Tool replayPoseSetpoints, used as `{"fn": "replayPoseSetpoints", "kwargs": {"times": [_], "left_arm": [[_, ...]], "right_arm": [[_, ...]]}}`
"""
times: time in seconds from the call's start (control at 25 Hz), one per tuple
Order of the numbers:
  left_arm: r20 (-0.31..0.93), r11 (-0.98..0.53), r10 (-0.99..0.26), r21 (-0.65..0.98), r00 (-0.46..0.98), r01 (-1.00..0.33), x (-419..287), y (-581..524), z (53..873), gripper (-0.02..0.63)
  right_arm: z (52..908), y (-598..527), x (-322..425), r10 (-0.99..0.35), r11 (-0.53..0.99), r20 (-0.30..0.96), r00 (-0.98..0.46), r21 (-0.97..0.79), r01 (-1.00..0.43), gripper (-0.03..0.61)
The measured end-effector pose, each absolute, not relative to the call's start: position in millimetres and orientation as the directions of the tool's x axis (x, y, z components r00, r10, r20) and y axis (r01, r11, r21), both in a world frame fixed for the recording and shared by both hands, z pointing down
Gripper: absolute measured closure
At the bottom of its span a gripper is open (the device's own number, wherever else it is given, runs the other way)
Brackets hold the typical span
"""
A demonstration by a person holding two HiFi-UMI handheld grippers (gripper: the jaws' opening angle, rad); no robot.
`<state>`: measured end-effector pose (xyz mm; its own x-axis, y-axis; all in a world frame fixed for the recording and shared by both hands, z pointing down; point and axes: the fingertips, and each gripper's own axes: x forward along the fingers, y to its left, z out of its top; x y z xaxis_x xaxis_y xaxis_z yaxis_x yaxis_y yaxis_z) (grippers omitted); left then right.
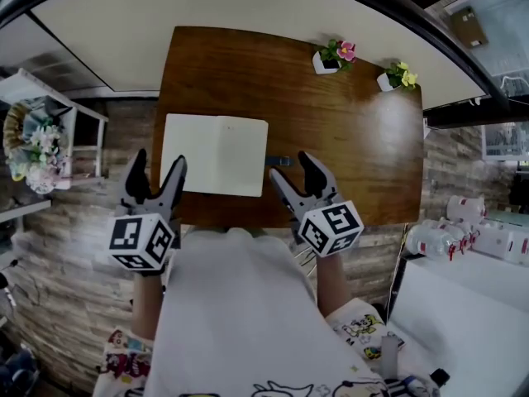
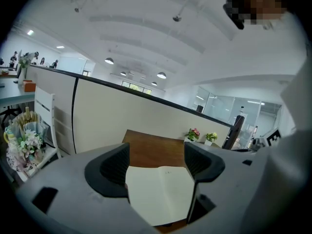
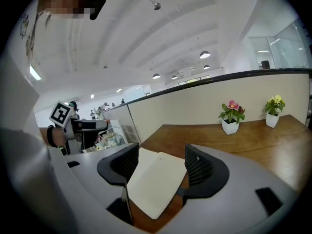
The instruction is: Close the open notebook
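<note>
**A:** Where do we find the notebook [image 1: 215, 155]?

**B:** It lies open and flat on the wooden table [image 1: 347, 147], towards the near left. Both cream pages face up and the spine runs from near to far.

**A:** Can we read anything on it?

**B:** The pages look plain. There is a faint mark by the spine at the far edge (too small for us to read). The cube [image 1: 140, 241] on the left gripper and the cube [image 1: 331, 227] on the right one carry black-and-white square patterns.

**A:** And our claws?

**B:** The left gripper [image 1: 159, 160] is spread wide at the notebook's near left corner, grasping nothing. The right gripper [image 1: 292, 168] is also spread and empty, just beside the near right corner. We cannot tell whether either touches the paper.

**A:** Anything else on the table?

**B:** A pink flower pot [image 1: 335, 56] and a yellow flower pot [image 1: 397, 77] stand at the far right edge, well apart from the notebook.
</note>
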<state>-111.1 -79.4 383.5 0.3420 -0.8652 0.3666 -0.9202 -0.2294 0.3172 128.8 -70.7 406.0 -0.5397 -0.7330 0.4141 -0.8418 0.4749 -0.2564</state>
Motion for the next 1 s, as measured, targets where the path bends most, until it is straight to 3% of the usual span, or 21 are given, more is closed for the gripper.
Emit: {"fn": "replayPoseSetpoints", "kwargs": {"times": [1.0], "left_arm": [[0.493,-0.254,-0.764,0.365,0.418,-0.896,-98,-72,445,0.29]], "right_arm": [[459,-74,94,-0.624,0.514,0.554,-0.551,-0.241,-0.823,0.319]]}}
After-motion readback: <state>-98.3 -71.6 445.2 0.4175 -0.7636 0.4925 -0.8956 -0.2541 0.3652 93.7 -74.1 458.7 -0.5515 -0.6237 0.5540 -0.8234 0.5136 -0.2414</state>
